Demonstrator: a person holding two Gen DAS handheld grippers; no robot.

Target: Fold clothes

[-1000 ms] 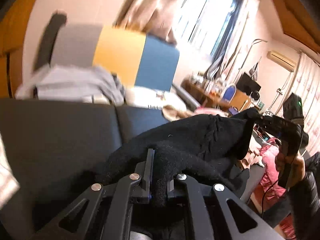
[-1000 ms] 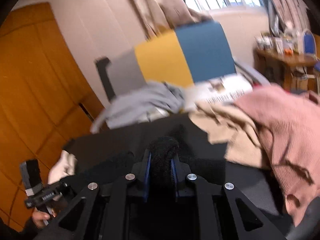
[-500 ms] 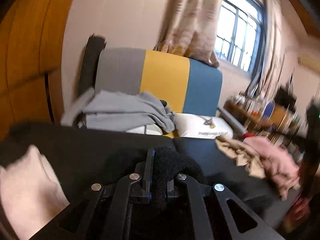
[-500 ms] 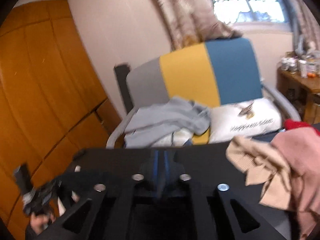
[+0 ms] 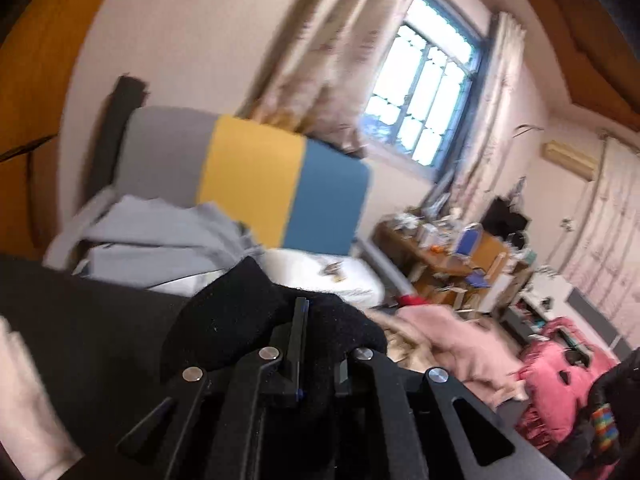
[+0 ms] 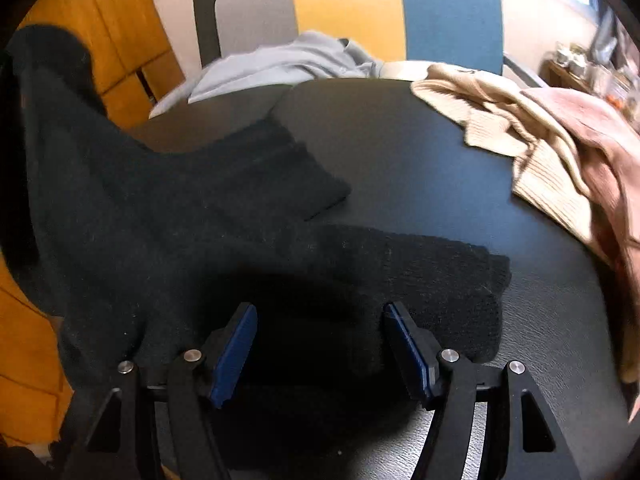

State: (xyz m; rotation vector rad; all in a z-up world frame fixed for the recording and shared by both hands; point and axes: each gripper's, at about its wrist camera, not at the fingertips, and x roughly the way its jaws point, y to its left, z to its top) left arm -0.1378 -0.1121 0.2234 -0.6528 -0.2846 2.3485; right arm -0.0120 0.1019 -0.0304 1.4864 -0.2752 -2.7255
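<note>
Folding barely begun: left gripper point(image 5: 318, 344) fingers clamp the black sweater point(image 6: 192, 216), part-spread on the tabletop point(image 6: 420, 152); right gripper point(image 6: 320, 344) fingers gape, empty, above it.

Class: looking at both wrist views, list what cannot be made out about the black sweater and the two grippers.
- Left wrist view: the black sweater covers the left gripper; its grip depth is hidden.
- Right wrist view: the sweater's lower edge is cut off behind the open right gripper.
- Right wrist view: the left gripper is out of frame.
</note>
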